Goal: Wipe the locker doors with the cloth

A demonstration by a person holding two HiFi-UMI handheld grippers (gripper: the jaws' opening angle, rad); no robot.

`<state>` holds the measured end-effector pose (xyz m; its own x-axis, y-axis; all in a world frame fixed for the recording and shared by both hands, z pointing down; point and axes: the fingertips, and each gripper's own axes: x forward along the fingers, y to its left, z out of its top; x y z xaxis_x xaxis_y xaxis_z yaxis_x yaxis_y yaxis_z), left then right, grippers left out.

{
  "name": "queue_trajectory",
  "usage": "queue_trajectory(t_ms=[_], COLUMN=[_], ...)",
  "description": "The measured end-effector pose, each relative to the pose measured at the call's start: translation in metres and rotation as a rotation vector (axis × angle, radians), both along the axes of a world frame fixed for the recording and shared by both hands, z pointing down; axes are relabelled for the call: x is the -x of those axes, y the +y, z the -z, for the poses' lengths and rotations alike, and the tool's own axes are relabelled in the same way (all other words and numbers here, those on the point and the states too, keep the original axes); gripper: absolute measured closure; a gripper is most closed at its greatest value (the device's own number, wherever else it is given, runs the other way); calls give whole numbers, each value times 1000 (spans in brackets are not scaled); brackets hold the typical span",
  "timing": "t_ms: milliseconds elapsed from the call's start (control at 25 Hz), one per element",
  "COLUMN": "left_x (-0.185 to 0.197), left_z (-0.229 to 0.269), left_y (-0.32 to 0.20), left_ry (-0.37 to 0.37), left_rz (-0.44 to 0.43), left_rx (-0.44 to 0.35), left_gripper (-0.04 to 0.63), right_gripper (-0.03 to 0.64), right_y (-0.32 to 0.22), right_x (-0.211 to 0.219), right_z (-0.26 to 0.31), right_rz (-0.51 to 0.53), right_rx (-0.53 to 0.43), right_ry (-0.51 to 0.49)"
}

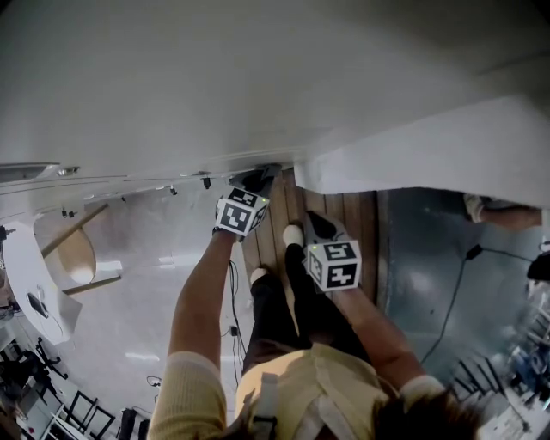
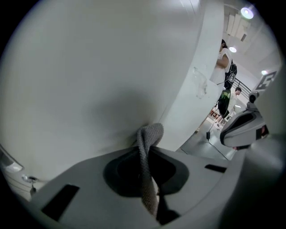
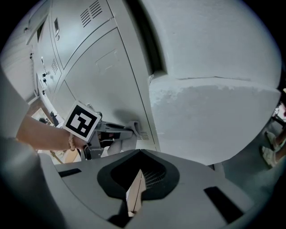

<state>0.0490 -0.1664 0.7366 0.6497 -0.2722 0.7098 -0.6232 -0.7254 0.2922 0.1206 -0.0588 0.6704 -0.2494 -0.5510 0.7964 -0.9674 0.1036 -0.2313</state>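
Grey knit cloth (image 2: 152,132) is clamped between the jaws of the left gripper (image 2: 145,150). A bunched fold sticks out past the tips and presses flat on the locker door (image 2: 89,67). The door is pale grey painted metal and fills nearly the whole left gripper view.

In the right gripper view the contact spot sits low on the door (image 3: 103,76), just beside a small louvre vent (image 3: 144,135) near the bottom right corner. The left gripper (image 3: 134,129) reaches in from the left there, its marker cube (image 3: 82,120) facing the camera. More doors with vent slots (image 3: 91,11) stack above.

Right gripper (image 3: 135,190): jaws drawn narrow, only a thin slit between them, nothing in it. It hangs back from the lockers, clear of the door, pointing at the same low corner.

Head view: left gripper (image 1: 251,183) is extended forward and down to the foot of the lockers. The right gripper (image 1: 311,225) sits nearer the body, above the person's legs. A wood plank floor (image 1: 348,215) lies under both, with grey floor (image 1: 430,258) to its right. A rough white wall block (image 1: 430,146) juts out just right of the lockers.
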Motion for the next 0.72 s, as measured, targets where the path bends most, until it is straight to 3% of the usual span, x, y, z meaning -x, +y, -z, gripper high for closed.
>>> queue_trajectory(t_ms=[320, 720], left_x=[-23, -17], left_z=[5, 39], left_y=[7, 26], left_ry=[32, 82], left_rz=[-58, -75], left_rx=[13, 1], left_gripper=[580, 580], right_gripper=[614, 614], right_y=[3, -2], right_x=[-5, 6], right_z=[2, 16], right_rz=[-17, -10], right_rx=[-6, -37], right_ry=[-1, -9])
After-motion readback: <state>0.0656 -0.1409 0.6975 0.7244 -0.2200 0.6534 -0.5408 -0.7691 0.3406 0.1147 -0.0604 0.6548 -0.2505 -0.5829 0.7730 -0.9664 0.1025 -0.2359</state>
